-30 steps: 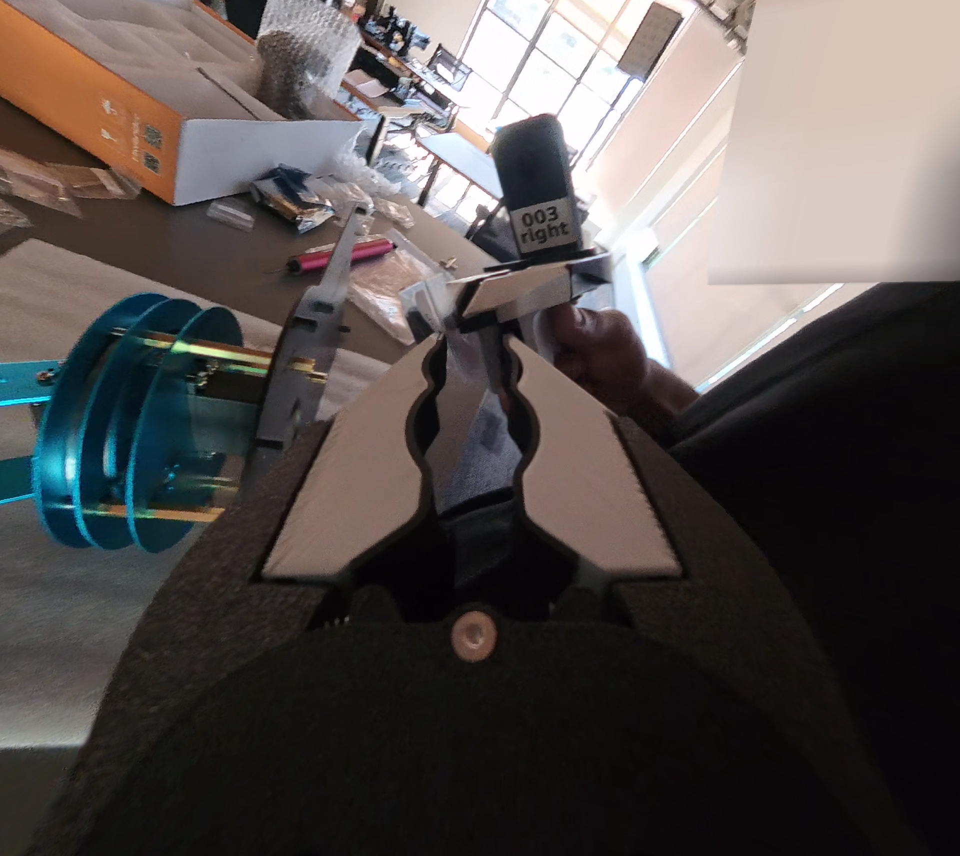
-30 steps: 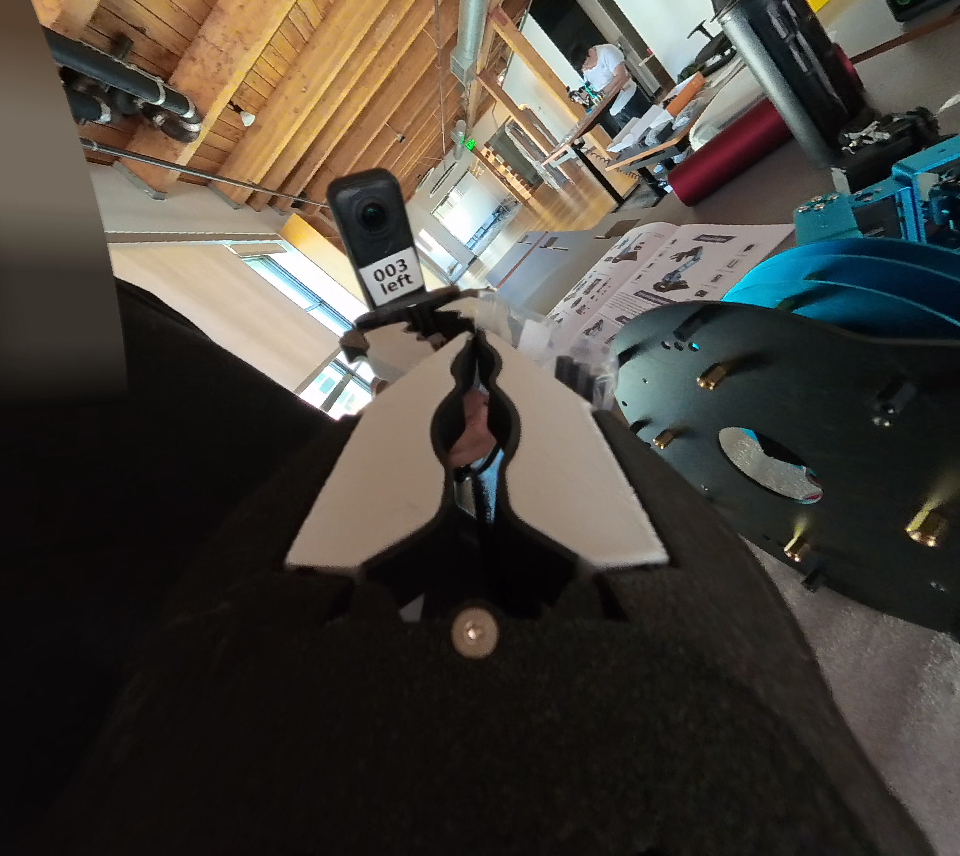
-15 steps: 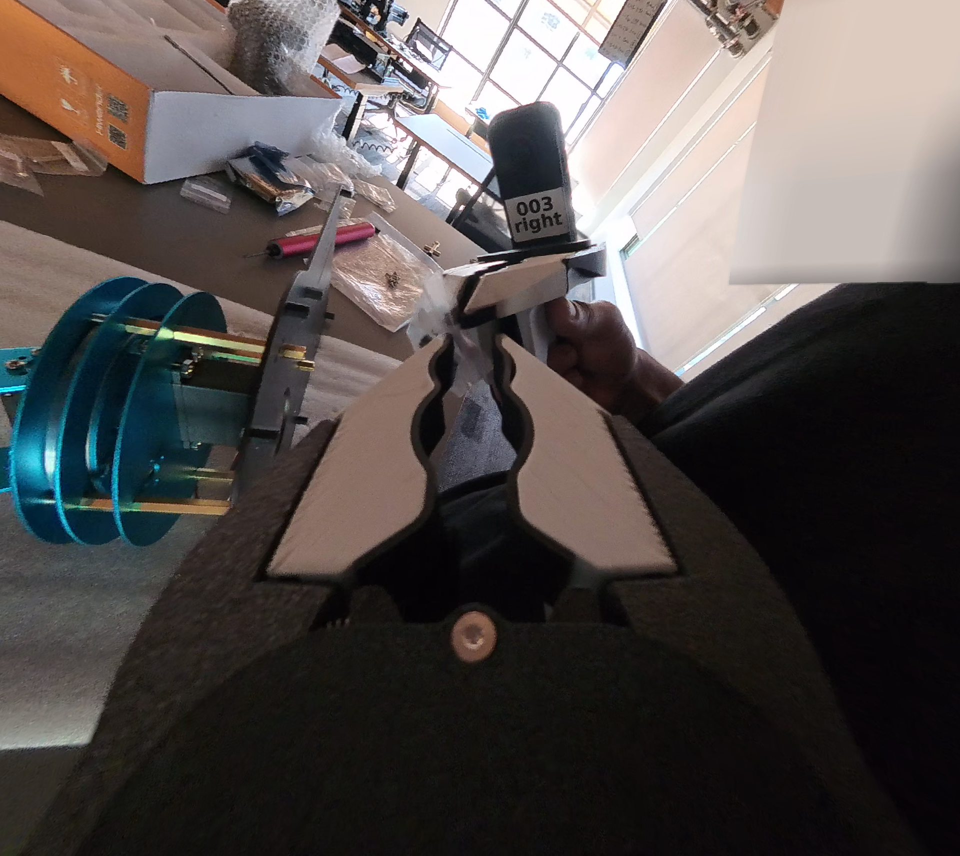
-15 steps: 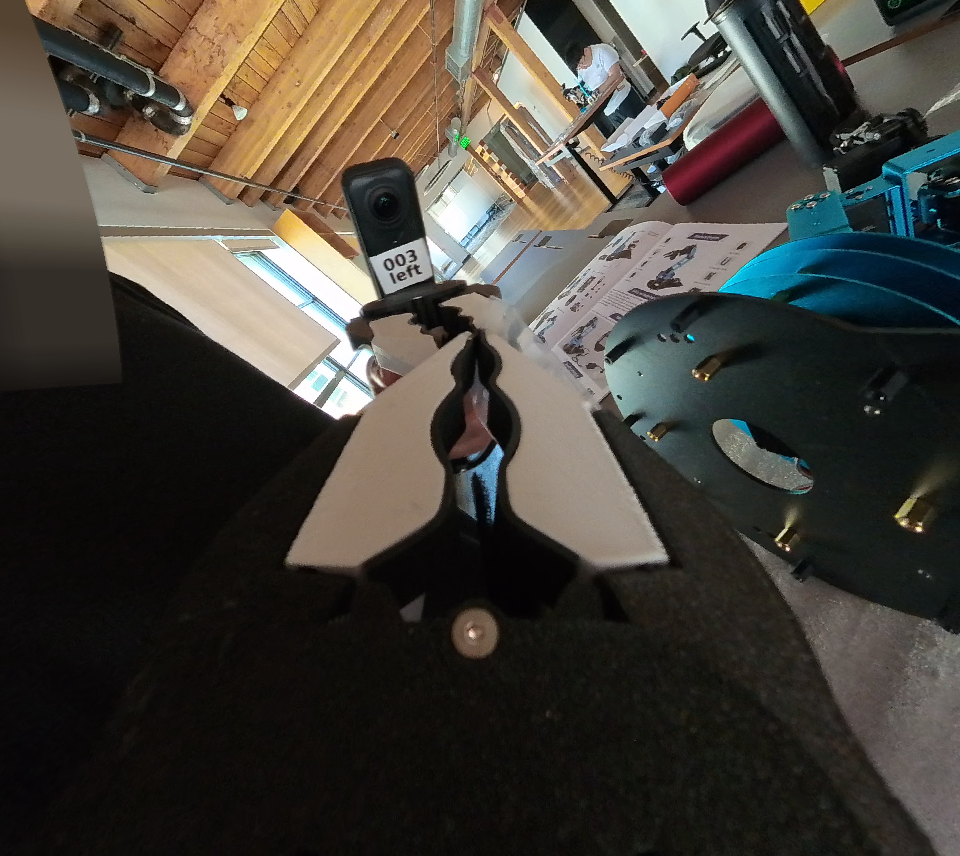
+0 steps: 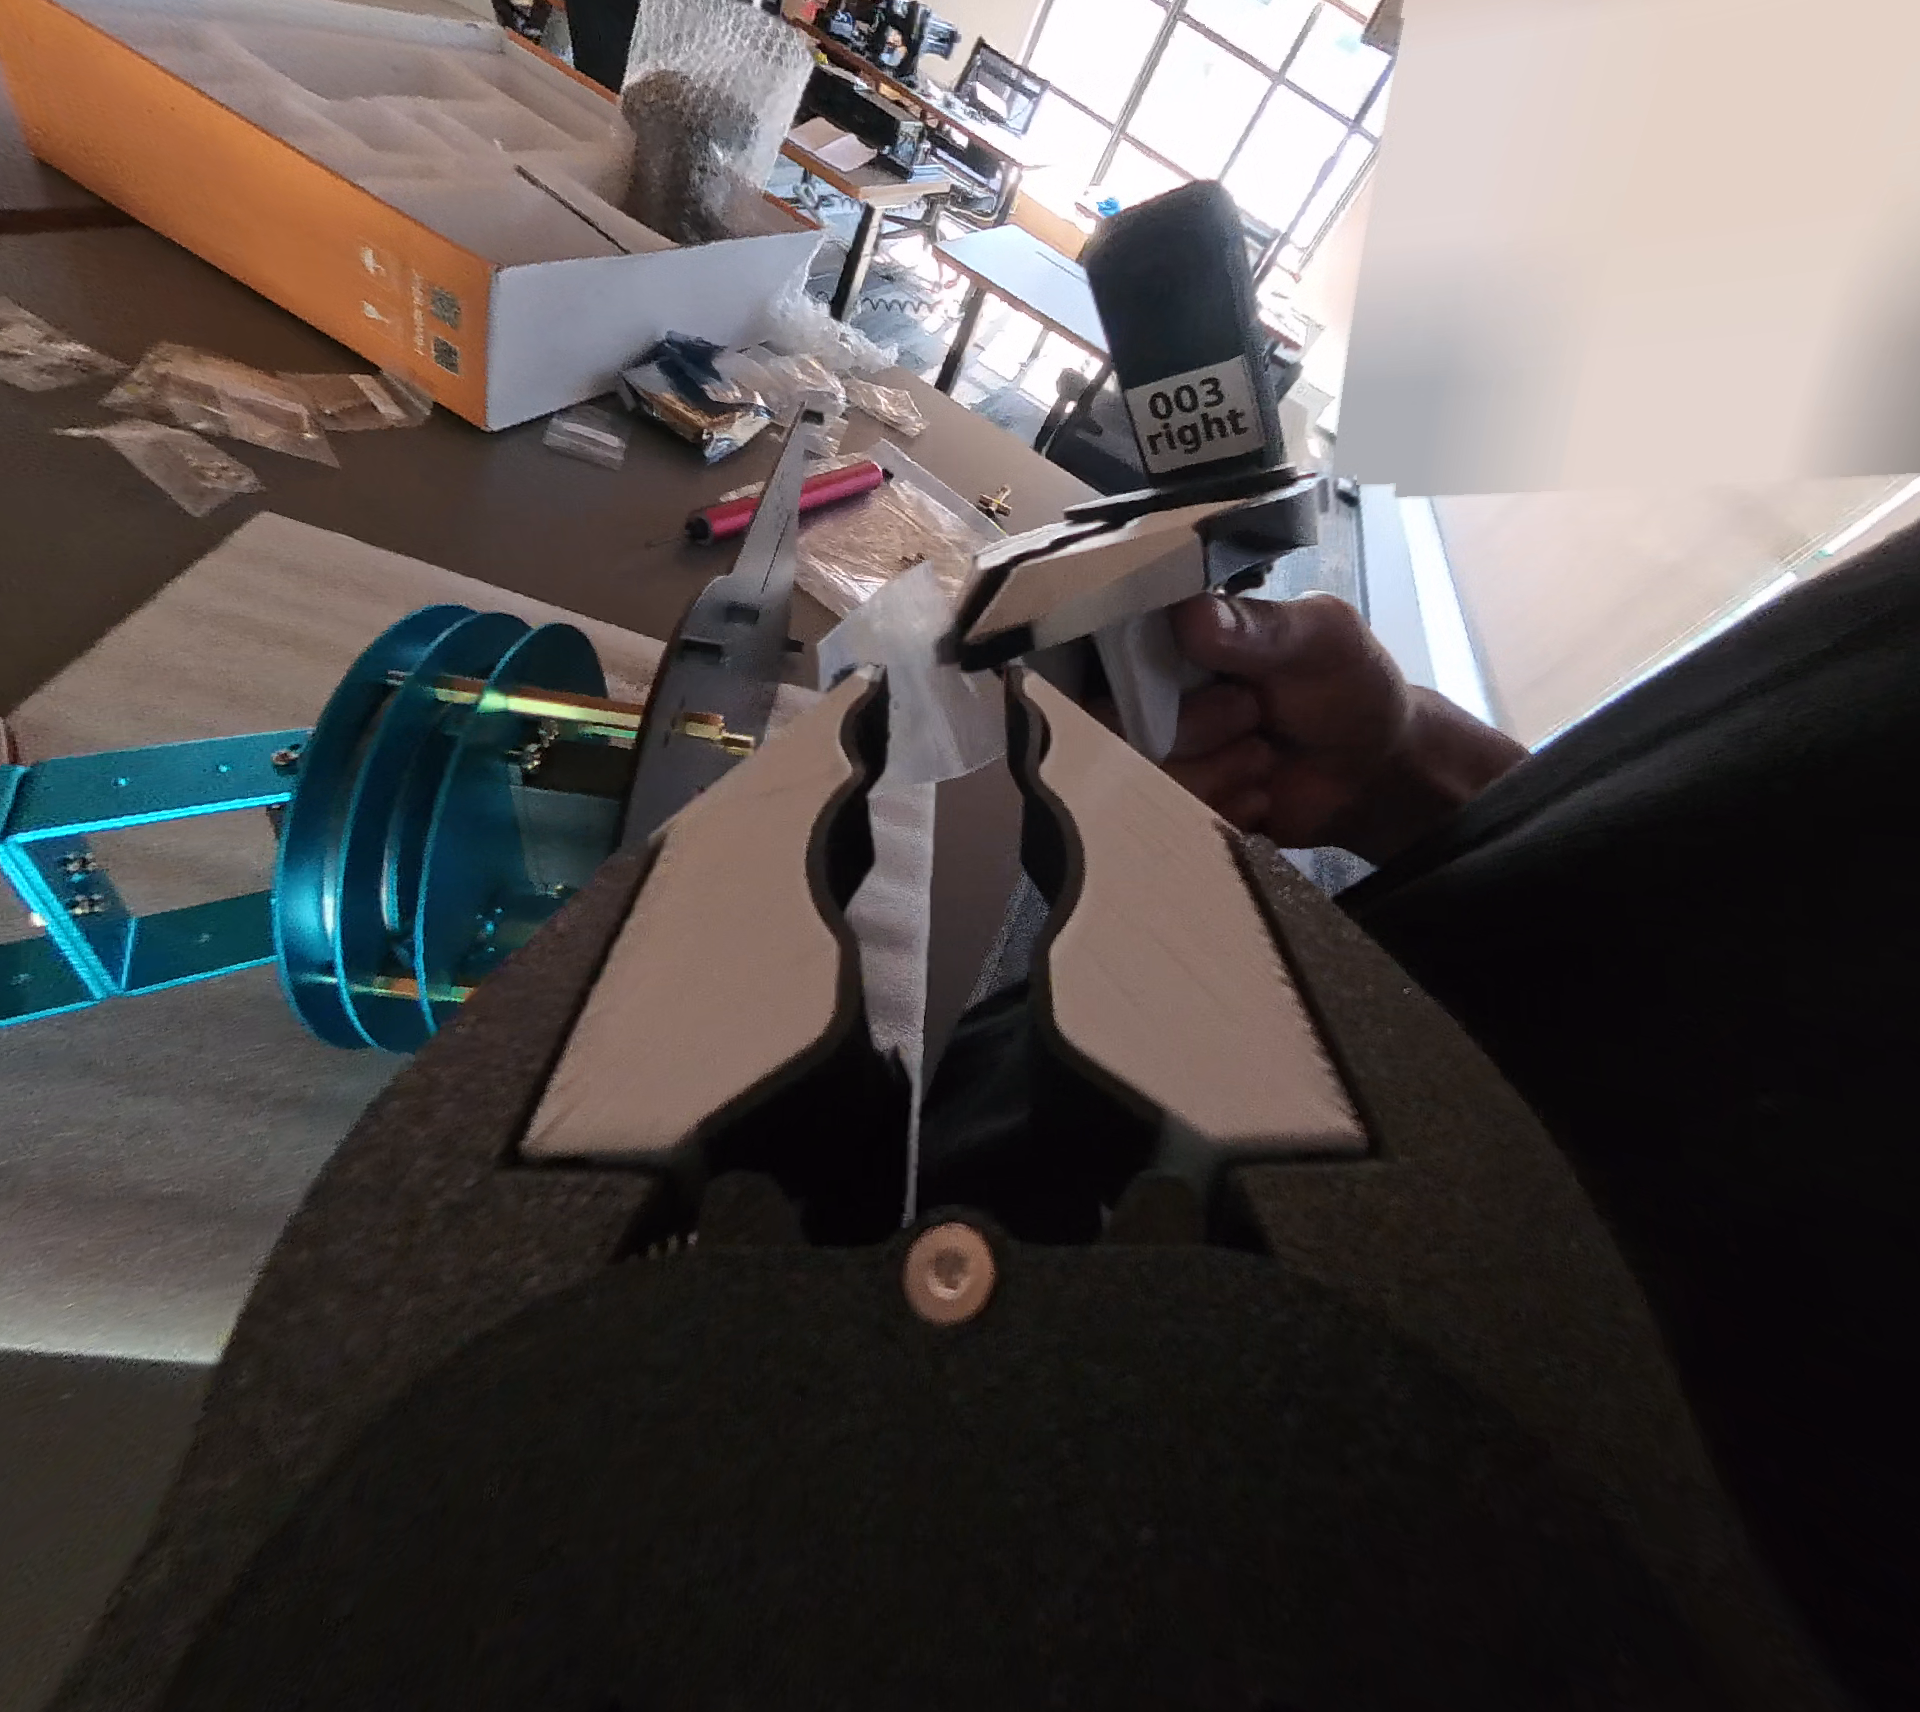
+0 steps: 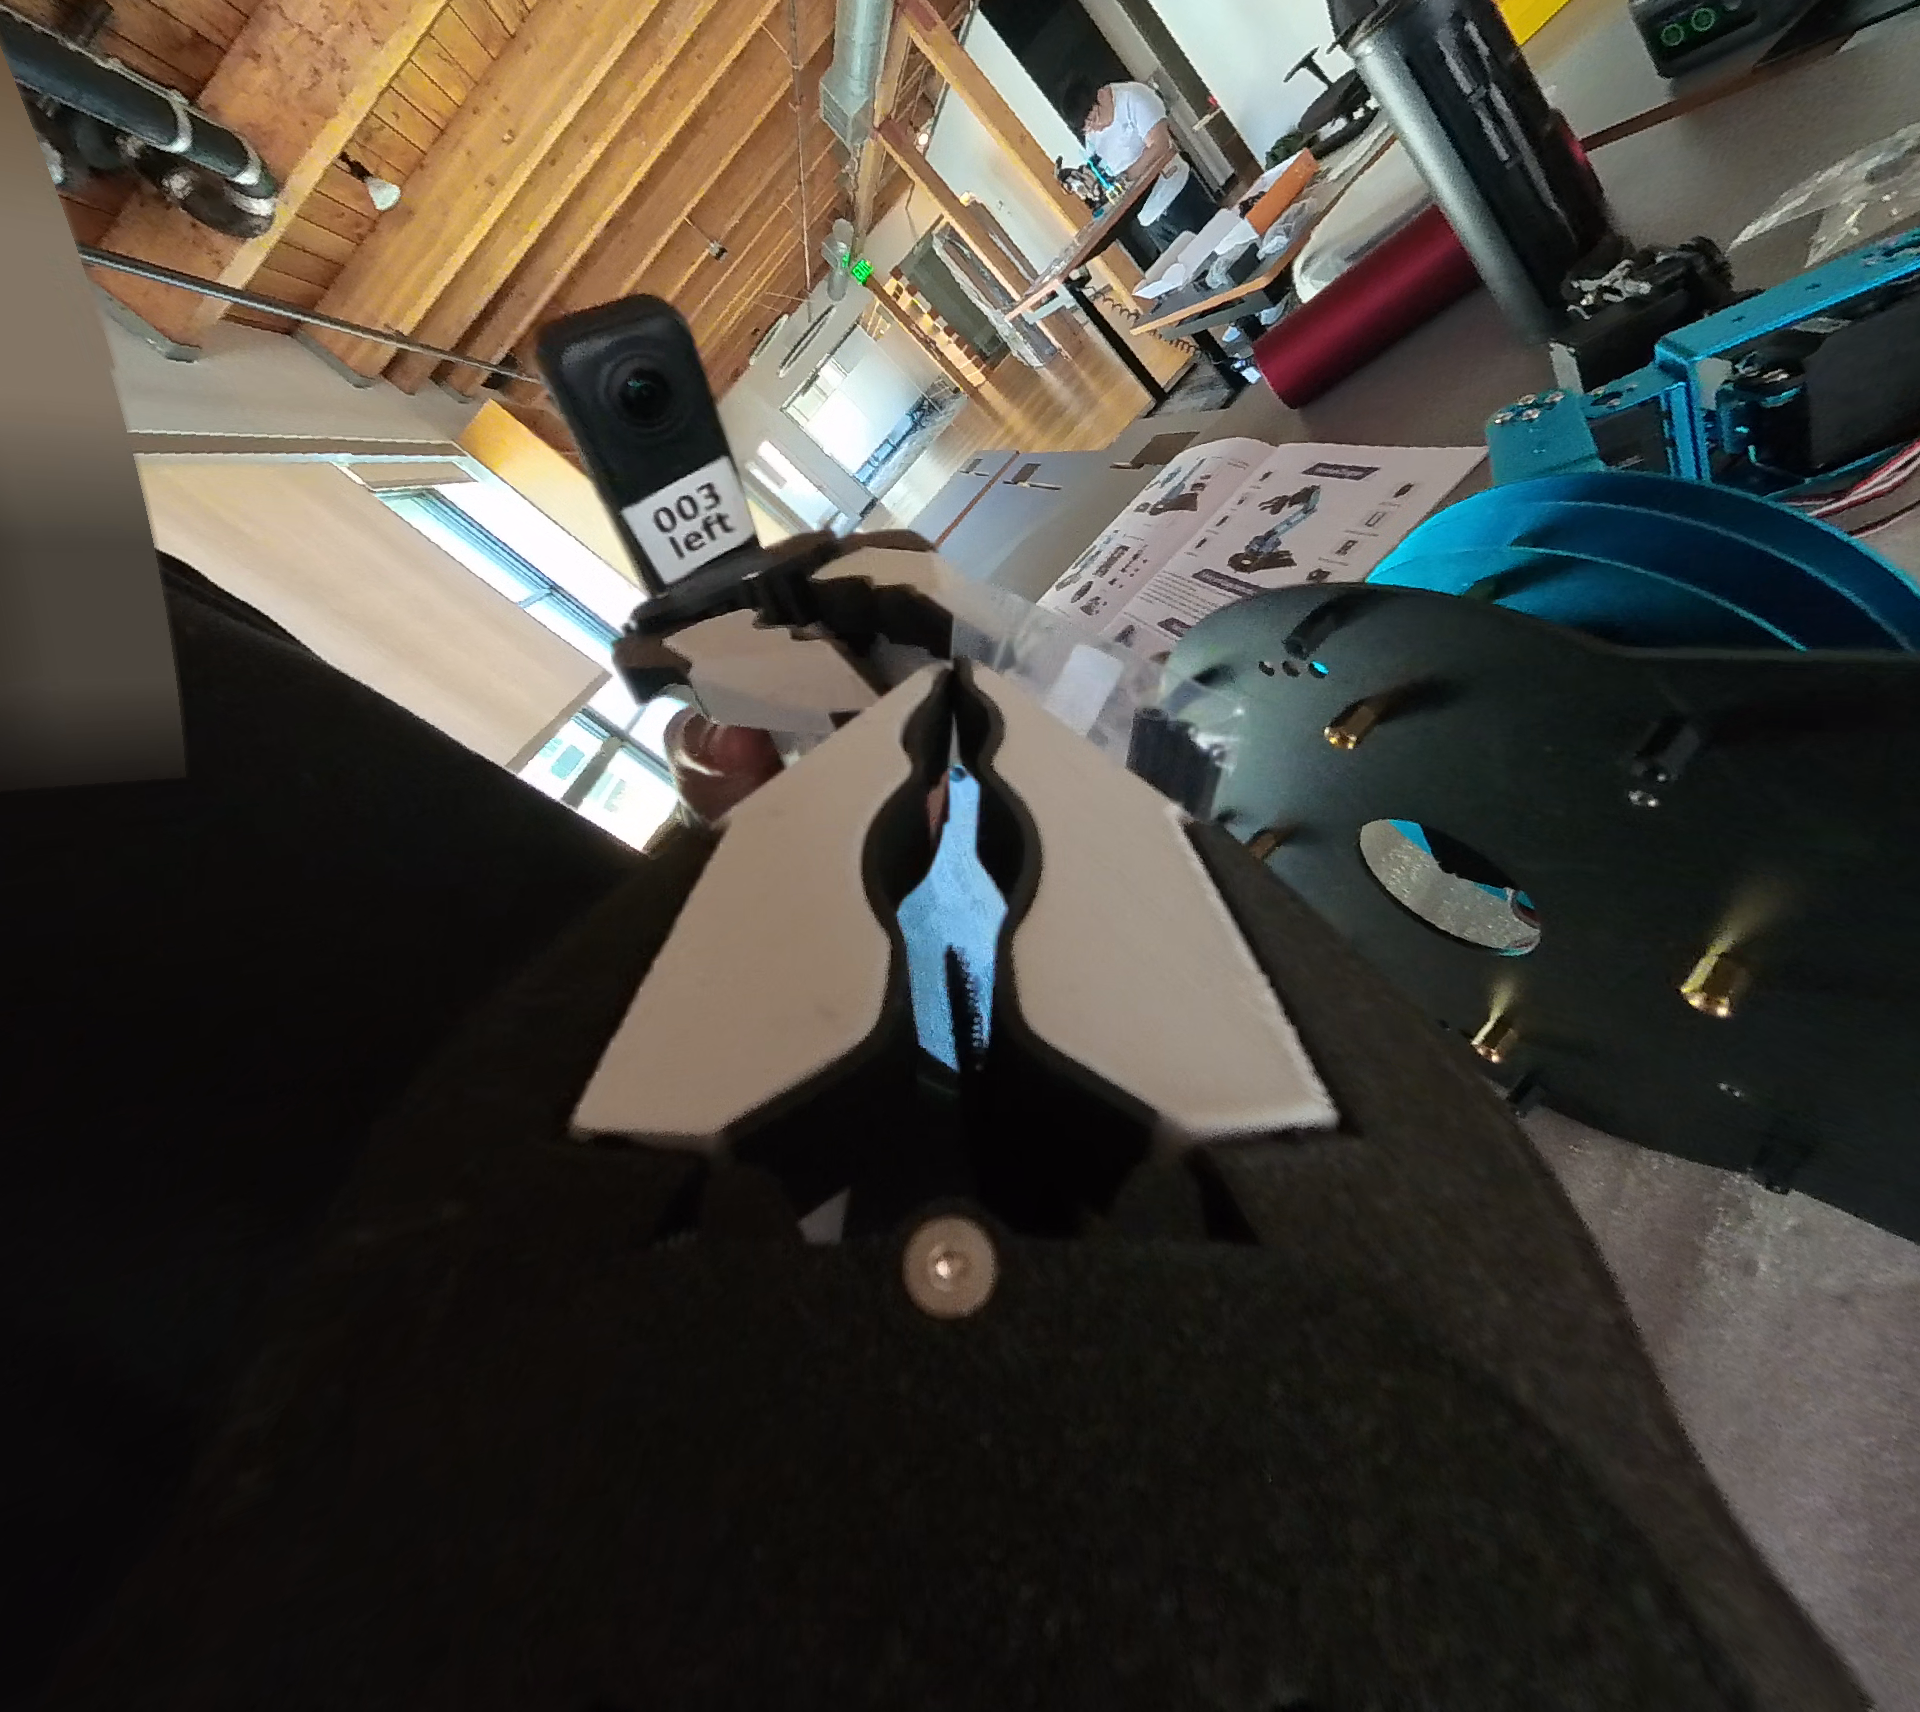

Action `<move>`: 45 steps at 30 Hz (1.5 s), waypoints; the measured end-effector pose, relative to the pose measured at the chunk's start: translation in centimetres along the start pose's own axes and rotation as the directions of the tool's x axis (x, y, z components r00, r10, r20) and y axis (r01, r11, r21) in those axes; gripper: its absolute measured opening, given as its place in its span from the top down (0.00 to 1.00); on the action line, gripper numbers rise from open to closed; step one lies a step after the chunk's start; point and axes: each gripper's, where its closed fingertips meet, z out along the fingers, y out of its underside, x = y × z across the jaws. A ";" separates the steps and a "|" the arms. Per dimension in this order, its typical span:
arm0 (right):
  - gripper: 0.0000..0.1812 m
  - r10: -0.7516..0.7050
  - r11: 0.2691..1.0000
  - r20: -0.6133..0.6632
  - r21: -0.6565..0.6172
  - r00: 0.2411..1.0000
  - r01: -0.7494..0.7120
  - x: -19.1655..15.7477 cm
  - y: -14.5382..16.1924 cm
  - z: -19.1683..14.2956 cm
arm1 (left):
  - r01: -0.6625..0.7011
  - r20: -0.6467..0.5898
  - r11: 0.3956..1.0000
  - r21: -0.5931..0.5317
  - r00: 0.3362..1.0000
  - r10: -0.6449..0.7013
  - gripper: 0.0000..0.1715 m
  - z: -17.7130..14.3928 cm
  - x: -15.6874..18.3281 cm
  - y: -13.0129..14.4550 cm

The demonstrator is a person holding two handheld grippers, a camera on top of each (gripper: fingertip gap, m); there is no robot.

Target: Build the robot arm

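Observation:
A clear plastic bag (image 5: 914,758) hangs between the two grippers, above the table. My right gripper (image 6: 951,675) is shut on it, and a black toothed part shows inside the bag (image 6: 951,935). In the left wrist view the right gripper (image 5: 961,649) pinches the bag's top edge, with a hand (image 5: 1299,727) on its handle. My left gripper (image 5: 940,680) stands with its jaws a narrow gap apart. The bag runs edge-on down through that gap, and I cannot see the jaws clamping it. The left gripper (image 6: 831,613) faces the right one closely.
A blue disc assembly (image 5: 416,852) with a dark round plate (image 6: 1558,779) lies on its side close by. An orange and white box (image 5: 260,187), small parts bags (image 5: 208,415) and a pink screwdriver (image 5: 800,499) lie behind it. An open manual (image 6: 1247,519) and a black cylinder (image 6: 1486,135) are farther off.
Both grippers have tilted and shifted slightly, so the background has moved. The bag now hangs edge-on and stretched in the left jaws. The right gripper stays shut on it.

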 end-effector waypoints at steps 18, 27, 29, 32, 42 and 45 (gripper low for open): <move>1.00 0.105 0.992 0.153 0.048 0.983 -0.113 -1.4 -0.6 -0.2 | 0.056 -0.075 0.998 0.024 0.996 -0.054 1.00 -0.3 0.9 -0.6; 1.00 0.042 0.998 0.081 0.040 0.996 -0.045 -0.9 -0.6 -0.1 | 0.112 -0.100 0.993 0.037 0.989 -0.108 1.00 -0.5 0.4 -0.6; 0.94 0.052 0.998 0.094 0.035 0.994 -0.055 -1.1 -0.6 0.0 | 0.111 -0.091 0.993 0.036 0.990 -0.107 1.00 -0.4 0.2 -0.5; 1.00 0.020 0.999 0.064 0.029 0.998 -0.022 -0.9 -0.5 0.1 | 0.095 -0.085 0.995 0.026 0.992 -0.092 1.00 -0.2 0.3 -0.3; 0.96 -0.003 1.000 -0.010 0.003 1.000 0.003 0.1 -0.3 0.2 | -0.050 0.057 0.998 -0.026 0.997 0.051 1.00 0.3 -0.8 0.3; 0.97 -0.033 0.999 -0.080 -0.010 0.996 0.032 0.9 -0.2 0.3 | -0.116 0.118 0.991 -0.059 0.985 0.122 1.00 0.5 -1.2 0.7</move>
